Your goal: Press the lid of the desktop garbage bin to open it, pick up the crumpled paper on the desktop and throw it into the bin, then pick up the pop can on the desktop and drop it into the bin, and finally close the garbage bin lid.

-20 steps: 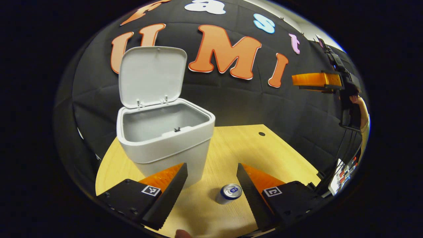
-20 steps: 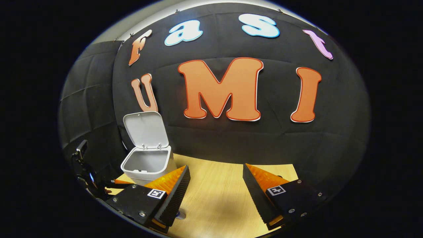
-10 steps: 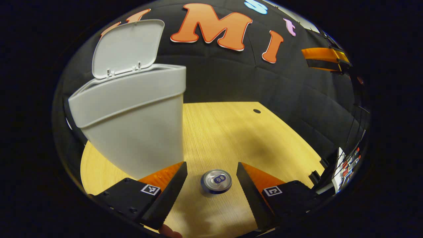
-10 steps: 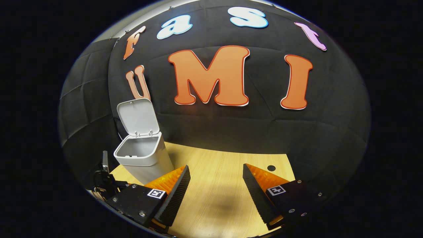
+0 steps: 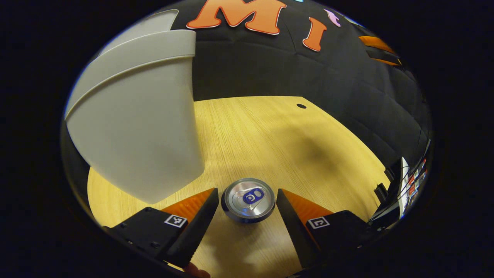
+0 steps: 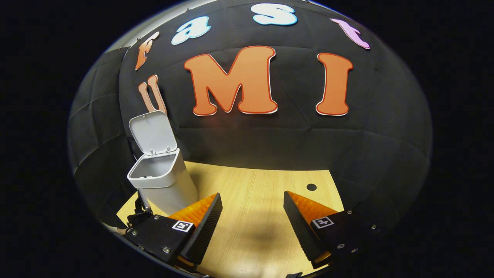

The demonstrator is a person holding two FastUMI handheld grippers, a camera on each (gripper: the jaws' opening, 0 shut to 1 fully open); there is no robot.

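A silver pop can [image 5: 248,199] with a blue tab stands upright on the wooden desk [image 5: 270,131]. My left gripper [image 5: 247,204] is open, one finger on each side of the can's top, not touching it. The white garbage bin [image 5: 135,116] rises close at the left; in the right gripper view the bin [image 6: 160,181] stands with its lid [image 6: 153,132] up. My right gripper [image 6: 252,216] is open above the desk with nothing between its fingers. The other gripper [image 6: 141,210] shows low beside the bin in the right gripper view.
A small dark hole [image 5: 301,105] marks the far part of the desk. The booth's black wall runs behind the desk. The right gripper's fingers [image 5: 376,44] show high at the upper right in the left gripper view. Some equipment [image 5: 405,181] sits off the desk's right edge.
My left gripper has come down and forward, so the can now sits between its fingers and the bin looms larger. My right gripper drifted slightly; the bin appears further left.
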